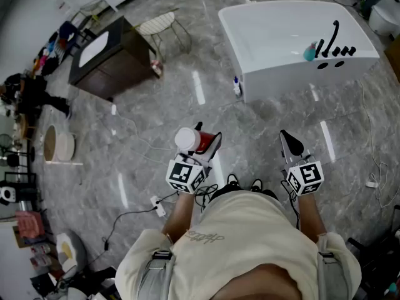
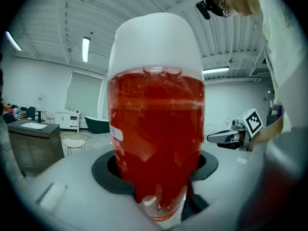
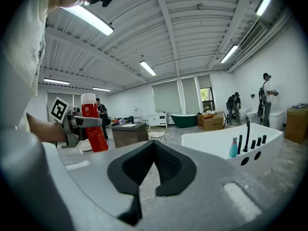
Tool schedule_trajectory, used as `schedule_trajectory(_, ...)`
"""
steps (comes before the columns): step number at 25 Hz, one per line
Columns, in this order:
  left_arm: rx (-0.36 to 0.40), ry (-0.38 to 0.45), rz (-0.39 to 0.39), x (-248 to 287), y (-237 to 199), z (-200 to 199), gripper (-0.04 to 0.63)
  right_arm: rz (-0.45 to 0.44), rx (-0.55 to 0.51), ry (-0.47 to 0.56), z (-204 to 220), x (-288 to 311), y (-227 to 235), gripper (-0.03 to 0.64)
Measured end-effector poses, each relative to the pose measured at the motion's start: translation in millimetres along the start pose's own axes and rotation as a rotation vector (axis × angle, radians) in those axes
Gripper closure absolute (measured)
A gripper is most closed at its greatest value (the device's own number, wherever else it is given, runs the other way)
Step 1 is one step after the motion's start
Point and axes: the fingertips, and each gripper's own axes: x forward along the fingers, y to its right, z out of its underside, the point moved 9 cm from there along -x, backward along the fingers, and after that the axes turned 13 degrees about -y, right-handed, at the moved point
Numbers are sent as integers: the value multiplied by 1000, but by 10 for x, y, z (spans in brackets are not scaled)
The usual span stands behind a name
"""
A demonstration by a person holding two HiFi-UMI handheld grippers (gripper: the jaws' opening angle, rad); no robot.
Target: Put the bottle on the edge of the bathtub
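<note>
A red bottle (image 1: 190, 140) with a white cap stands upright between the jaws of my left gripper (image 1: 206, 144), which is shut on it. In the left gripper view the bottle (image 2: 156, 129) fills the middle of the picture. The right gripper view shows the same bottle (image 3: 92, 124) at the left, held well above the floor. My right gripper (image 1: 291, 145) is shut and holds nothing; its black pads (image 3: 166, 165) meet at the tip. The white bathtub (image 1: 281, 30) stands ahead and to the right, some way off. Its rim (image 3: 226, 137) is lower than both grippers.
A teal bottle (image 1: 309, 52) and a black faucet (image 1: 328, 42) sit on the tub's right edge. A small bottle (image 1: 237, 86) stands on the floor by the tub's corner. A dark vanity cabinet (image 1: 109, 55) and a wire chair (image 1: 159, 25) stand to the left. Cables (image 1: 156, 202) lie near the feet.
</note>
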Motion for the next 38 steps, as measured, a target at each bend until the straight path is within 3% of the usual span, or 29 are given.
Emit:
schedule_trajectory(6, -9, -2, 37, -40, -292, -22, 301, 46, 31, -4, -25, 70, -193, 617)
schedule_trajectory(13, 32, -42, 119, 63, -560, 42, 301, 118, 97, 20, -82, 234, -328, 617)
schedule_trajectory(23, 1, -65, 189, 237, -730, 245, 302, 152, 84, -58, 52, 439, -453, 616)
schedule_trajectory(32, -53, -131, 175, 646, -956, 235, 301, 89, 132, -67, -68, 958, -8, 616)
schedule_trajectory(38, -31, -153, 139, 1186, -1213, 8, 302, 20, 120, -76, -302, 1605, 487, 616)
